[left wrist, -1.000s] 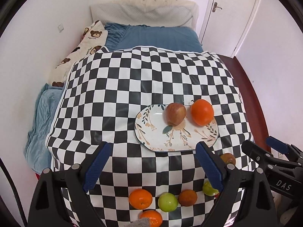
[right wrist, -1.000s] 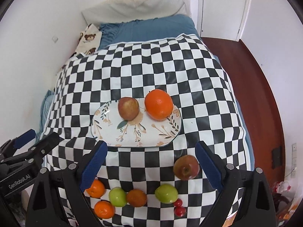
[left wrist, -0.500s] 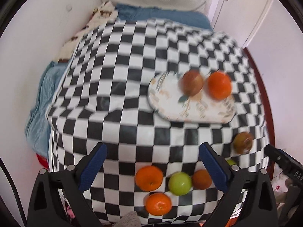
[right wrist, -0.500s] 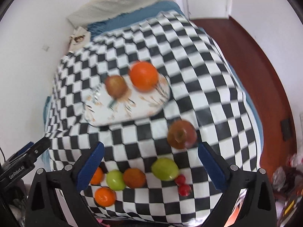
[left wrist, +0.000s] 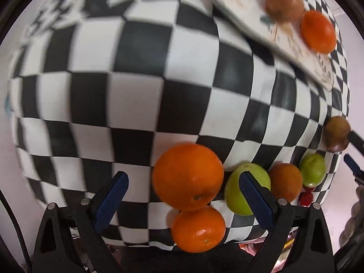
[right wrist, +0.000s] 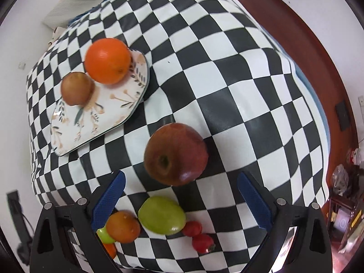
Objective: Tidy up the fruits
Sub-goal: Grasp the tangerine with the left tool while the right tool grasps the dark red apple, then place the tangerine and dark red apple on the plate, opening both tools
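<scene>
My left gripper (left wrist: 183, 175) points down at the near row of fruit. Its jaws are closing with a large orange (left wrist: 187, 176) between them, and the pads are still off its skin. A second orange (left wrist: 198, 226) lies just below, and a green apple (left wrist: 236, 188) sits partly behind the right finger. My right gripper (right wrist: 181, 175) is open, with the red apple (right wrist: 176, 154) just ahead of its fingertips and untouched. The floral plate (right wrist: 100, 118) holds an orange (right wrist: 108, 60) and a brownish apple (right wrist: 77, 88).
A black-and-white checkered cloth (right wrist: 227, 79) covers the surface and drops away at its edges. A green apple (right wrist: 161, 215), a small brown-orange fruit (right wrist: 122, 226) and two small red fruits (right wrist: 202, 243) lie at the near edge. Wooden floor (right wrist: 307, 34) runs along the right.
Both grippers have dropped toward the cloth and tipped downward. The large orange now sits between the left fingers, and the red apple is close under the right ones.
</scene>
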